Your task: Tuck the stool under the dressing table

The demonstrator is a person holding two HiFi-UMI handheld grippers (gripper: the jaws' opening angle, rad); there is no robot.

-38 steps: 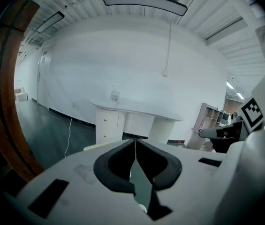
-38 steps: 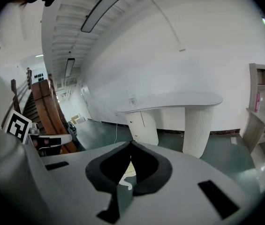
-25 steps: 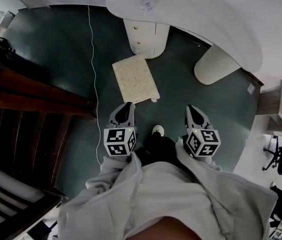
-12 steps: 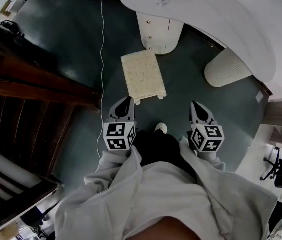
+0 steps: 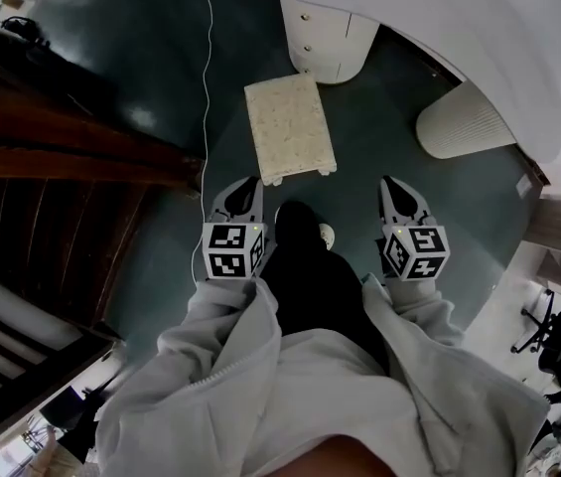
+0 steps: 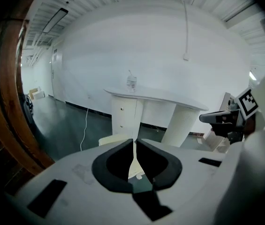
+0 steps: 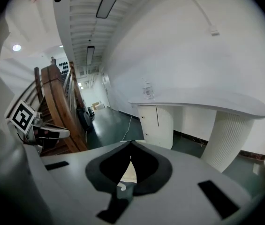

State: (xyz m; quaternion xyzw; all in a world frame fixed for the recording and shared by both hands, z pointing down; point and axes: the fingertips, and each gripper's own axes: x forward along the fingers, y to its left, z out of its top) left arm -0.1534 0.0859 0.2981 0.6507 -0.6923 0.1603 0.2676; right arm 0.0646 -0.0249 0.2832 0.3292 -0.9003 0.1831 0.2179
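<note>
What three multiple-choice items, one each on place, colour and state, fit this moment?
1. The stool stands: A) on the floor before the dressing table; B) tucked under it; C) on top of it.
2. The stool's seat is: A) red; B) cream; C) black.
3. The left tongs and right tongs are: A) both open; B) gripping the stool; C) both shut, empty.
Answers: 1 A, it sits clear of the tabletop; 2 B, its top is pale and speckled; 3 C, each pair's tips meet with nothing between.
</note>
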